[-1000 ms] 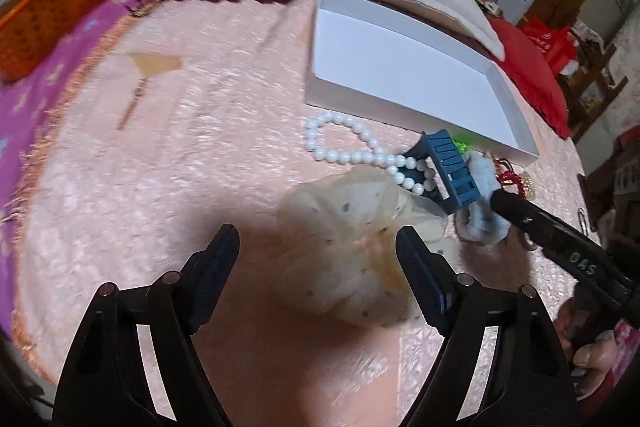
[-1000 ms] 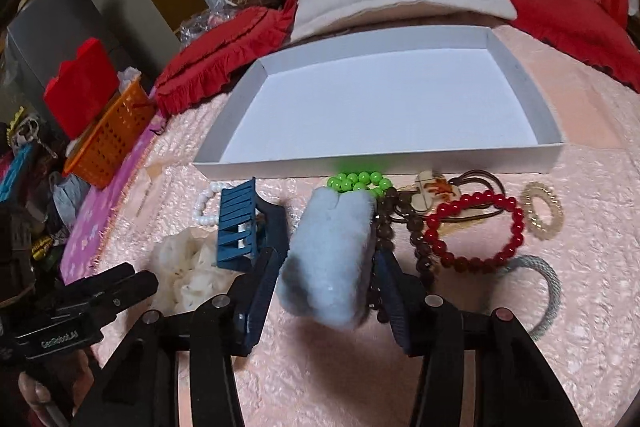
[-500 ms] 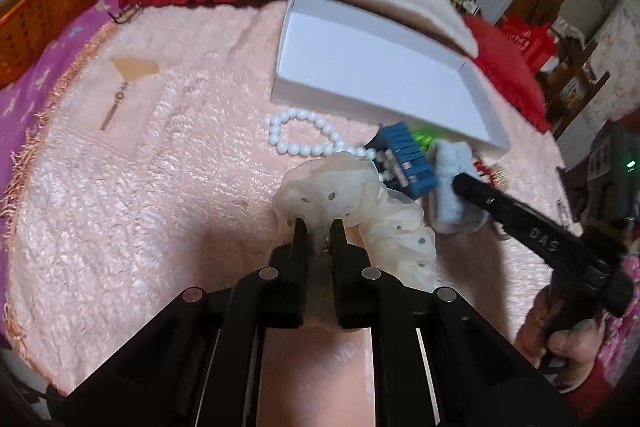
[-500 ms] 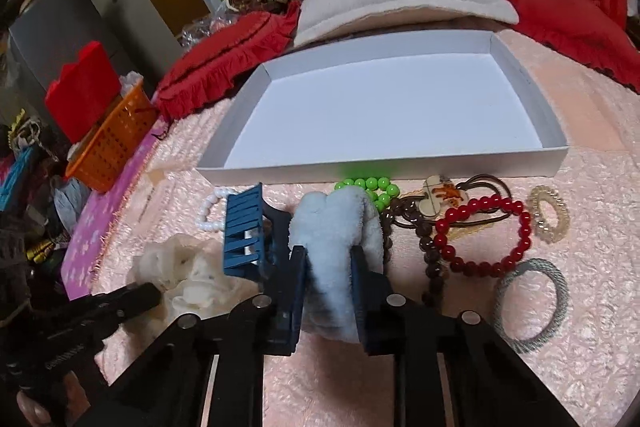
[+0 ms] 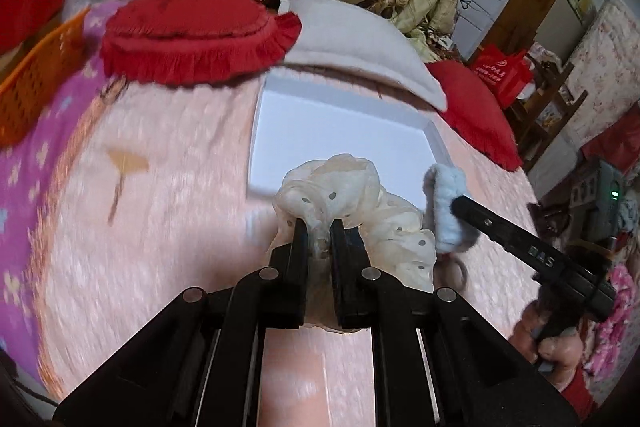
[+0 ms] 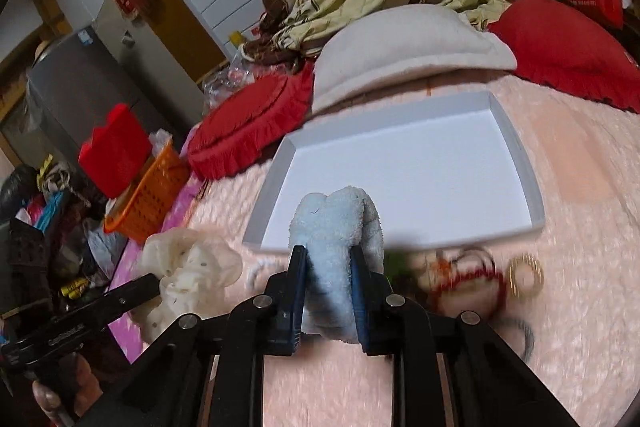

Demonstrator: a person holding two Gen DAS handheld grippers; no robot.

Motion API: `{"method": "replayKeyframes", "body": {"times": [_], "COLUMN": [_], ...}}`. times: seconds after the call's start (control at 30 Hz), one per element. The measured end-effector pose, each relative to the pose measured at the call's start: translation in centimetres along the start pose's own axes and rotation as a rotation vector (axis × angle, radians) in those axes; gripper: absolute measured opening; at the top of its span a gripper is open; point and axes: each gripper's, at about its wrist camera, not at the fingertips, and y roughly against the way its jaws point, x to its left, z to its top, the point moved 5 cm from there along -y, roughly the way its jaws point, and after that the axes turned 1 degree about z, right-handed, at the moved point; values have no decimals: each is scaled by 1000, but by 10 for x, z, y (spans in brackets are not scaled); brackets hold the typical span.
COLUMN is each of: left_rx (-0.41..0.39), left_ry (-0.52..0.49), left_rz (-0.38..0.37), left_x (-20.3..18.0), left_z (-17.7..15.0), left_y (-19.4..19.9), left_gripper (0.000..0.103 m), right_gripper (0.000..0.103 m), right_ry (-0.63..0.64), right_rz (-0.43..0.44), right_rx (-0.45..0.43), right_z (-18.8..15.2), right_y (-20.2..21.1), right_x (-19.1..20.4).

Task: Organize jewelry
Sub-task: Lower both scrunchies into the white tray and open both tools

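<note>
A pink textured bedspread point(image 6: 580, 211) carried a shallow white tray point(image 6: 516, 147) below red cushions. The left gripper point(image 5: 320, 231) was clamped on a cream dotted scrunchie point(image 5: 352, 195), raised before the tray's near edge. The right gripper point(image 6: 328, 267) pinched a pale blue fluffy scrunchie point(image 6: 336, 223) just beside it; blurred bracelets point(image 6: 472, 275) lay nearby.

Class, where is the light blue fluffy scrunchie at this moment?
The blue scrunchie is clamped in the right gripper, before the white tray, right of the cream scrunchie.
</note>
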Motion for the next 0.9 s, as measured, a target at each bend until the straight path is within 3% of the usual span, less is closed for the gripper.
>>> {"method": "replayKeyframes", "body": {"times": [0.17, 0.3, 0.53, 0.67, 0.8, 0.9], "left_rx": [32, 39, 61, 59, 37, 37], "left_ry": [19, -10, -27, -52, -55, -21], "left_rz": [38, 123, 228, 216, 160, 116], "left_x": [10, 22, 46, 48, 45, 42], "left_z": [54, 94, 129, 133, 132, 128], "left_y": [-60, -116, -187, -198, -185, -167], "left_gripper": [9, 9, 14, 41, 46, 47], "right_gripper": [20, 20, 20, 21, 43, 44], "right_ry": [-69, -129, -157, -160, -122, -105], "right_rz": [8, 28, 43, 28, 24, 11], "right_rx": [21, 52, 110, 147, 133, 105], "right_z": [41, 69, 98, 101, 102, 102], "right_y": [-39, -84, -155, -175, -169, -148], "right_x": [-13, -24, -34, -40, -38, -37]}}
